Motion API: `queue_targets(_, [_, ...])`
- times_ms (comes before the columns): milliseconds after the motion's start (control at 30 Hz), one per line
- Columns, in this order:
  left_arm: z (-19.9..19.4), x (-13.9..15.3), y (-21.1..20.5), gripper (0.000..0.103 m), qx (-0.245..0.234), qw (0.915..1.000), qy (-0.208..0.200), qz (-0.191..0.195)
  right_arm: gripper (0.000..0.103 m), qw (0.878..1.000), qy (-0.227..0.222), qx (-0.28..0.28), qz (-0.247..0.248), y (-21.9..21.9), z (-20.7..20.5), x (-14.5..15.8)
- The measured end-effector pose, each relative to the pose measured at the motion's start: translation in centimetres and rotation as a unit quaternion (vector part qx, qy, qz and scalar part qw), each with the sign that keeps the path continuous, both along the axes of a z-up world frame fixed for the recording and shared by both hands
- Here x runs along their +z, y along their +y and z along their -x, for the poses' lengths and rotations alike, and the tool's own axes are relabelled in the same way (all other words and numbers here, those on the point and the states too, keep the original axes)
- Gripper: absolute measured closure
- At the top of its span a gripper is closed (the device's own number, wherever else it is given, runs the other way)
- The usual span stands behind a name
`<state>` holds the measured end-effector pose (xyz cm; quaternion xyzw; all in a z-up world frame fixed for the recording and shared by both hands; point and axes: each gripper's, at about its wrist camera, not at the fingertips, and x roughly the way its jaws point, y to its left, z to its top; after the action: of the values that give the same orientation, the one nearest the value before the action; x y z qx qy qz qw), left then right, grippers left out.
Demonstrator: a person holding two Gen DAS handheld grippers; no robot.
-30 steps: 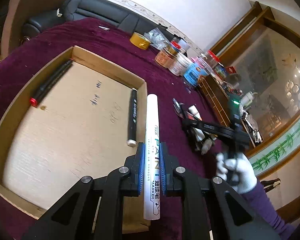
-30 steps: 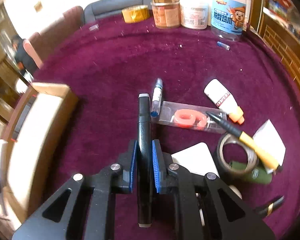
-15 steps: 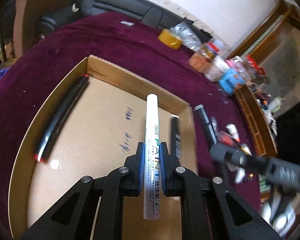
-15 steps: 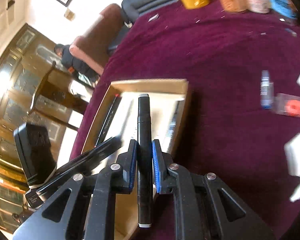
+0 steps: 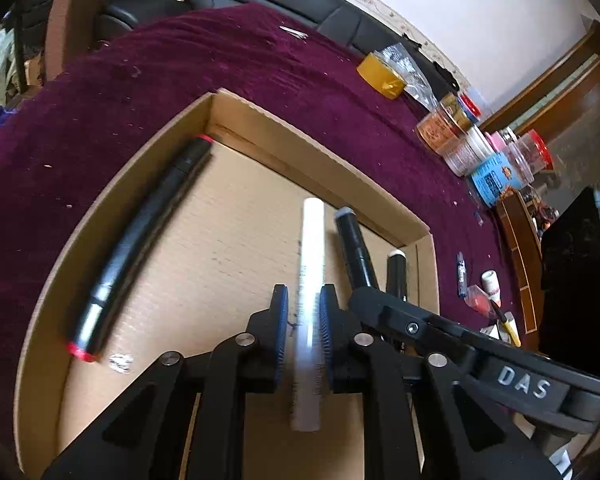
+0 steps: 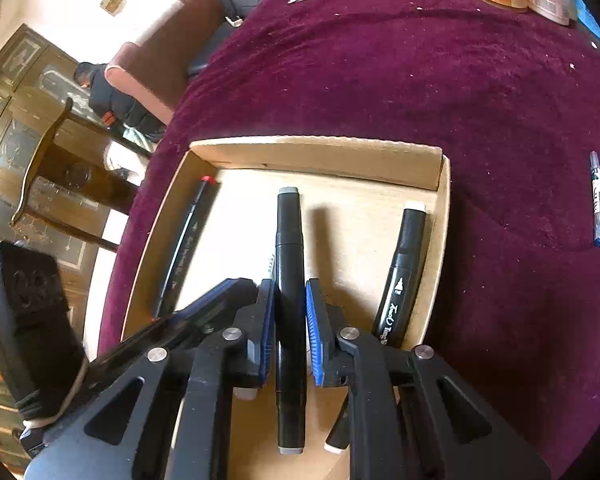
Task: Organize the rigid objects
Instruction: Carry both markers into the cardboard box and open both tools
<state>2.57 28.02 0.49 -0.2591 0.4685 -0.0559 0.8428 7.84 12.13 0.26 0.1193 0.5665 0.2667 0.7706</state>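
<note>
- Left gripper (image 5: 303, 322): jaws opening around a white paint marker (image 5: 311, 280), blurred, print unreadable; thin gaps visible between barrel and blue pads; marker over the floor of the cardboard tray (image 5: 260, 128), centre of the left wrist view.
- Right gripper (image 6: 288, 320): pressed together on a black marker with grey end caps (image 6: 289, 264), centre of the right wrist view, above the tray floor.
- Same marker in the left wrist view just right of the white one, leaning up out of the other gripper, whose arm reads "DAS" at lower right.
- Along the tray's left wall: long black marker with red ends (image 5: 140, 240); small white print on its barrel in the right wrist view, too small to read.
- Against the tray's right wall: black marker with white cap (image 6: 402, 272), white script on the barrel starting "Touch", partly hidden.
- Tray on a bench draped in maroon cloth (image 6: 440, 80).
- Upper right of the left wrist view: yellow tape roll (image 5: 381, 76), jars with printed labels (image 5: 460, 140), lettering illegible.
- Right edge of the right wrist view: blue pen (image 6: 598, 204) on the cloth.
</note>
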Motion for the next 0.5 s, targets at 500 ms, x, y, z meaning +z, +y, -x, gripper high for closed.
queue_targets(500, [4.6, 4.6, -0.1, 0.044, 0.033, 0.9982, -0.045, 0.021, 0.062, 0.988, -0.144, -0.045, 0.020, -7.8, 4.6, 6.2])
